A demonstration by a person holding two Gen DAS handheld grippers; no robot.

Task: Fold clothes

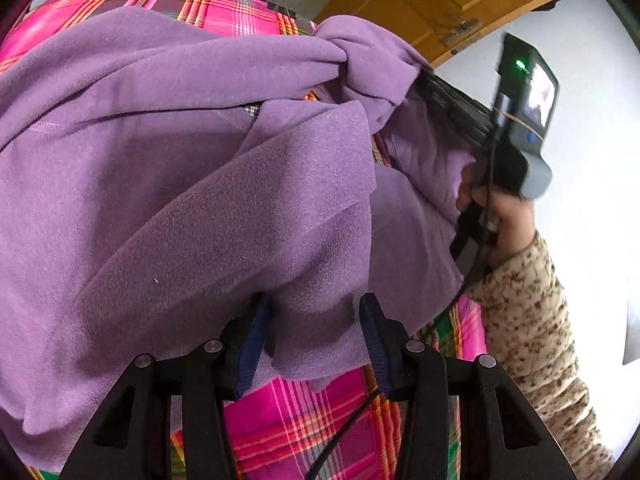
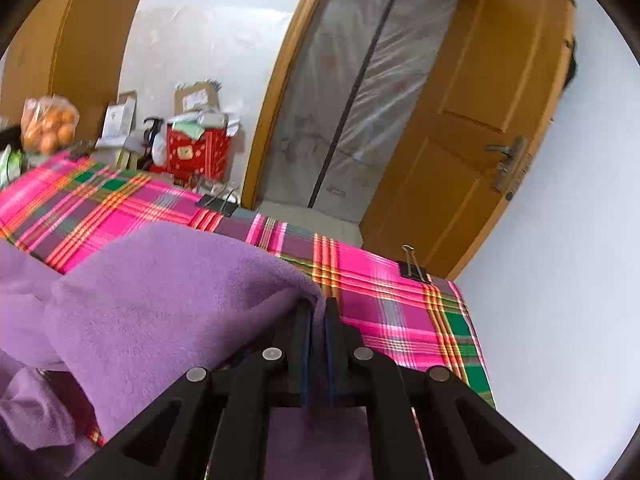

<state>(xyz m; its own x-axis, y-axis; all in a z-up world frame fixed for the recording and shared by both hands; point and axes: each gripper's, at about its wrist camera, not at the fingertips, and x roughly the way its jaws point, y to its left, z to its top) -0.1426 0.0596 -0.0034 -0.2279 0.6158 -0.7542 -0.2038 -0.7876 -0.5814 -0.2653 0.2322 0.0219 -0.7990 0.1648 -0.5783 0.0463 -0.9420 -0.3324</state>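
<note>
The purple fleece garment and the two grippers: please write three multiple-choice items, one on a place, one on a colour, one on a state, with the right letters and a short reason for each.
1. Where does the purple fleece garment lie?
A. on a bare wooden floor
B. on the plaid cloth
C. inside a cardboard box

2. Which colour leads in the plaid cloth?
A. pink
B. grey
C. brown

3. How do the jaws of the right gripper stand?
A. wide open, holding nothing
B. shut on a binder clip
C. shut on a fold of the garment

Answers:
1 B, the plaid shows around and under the fleece.
2 A, pink fills most squares, with green and orange stripes.
3 C, purple fabric is pinched between the closed jaws in the right wrist view, whereas the left gripper is open.
</note>
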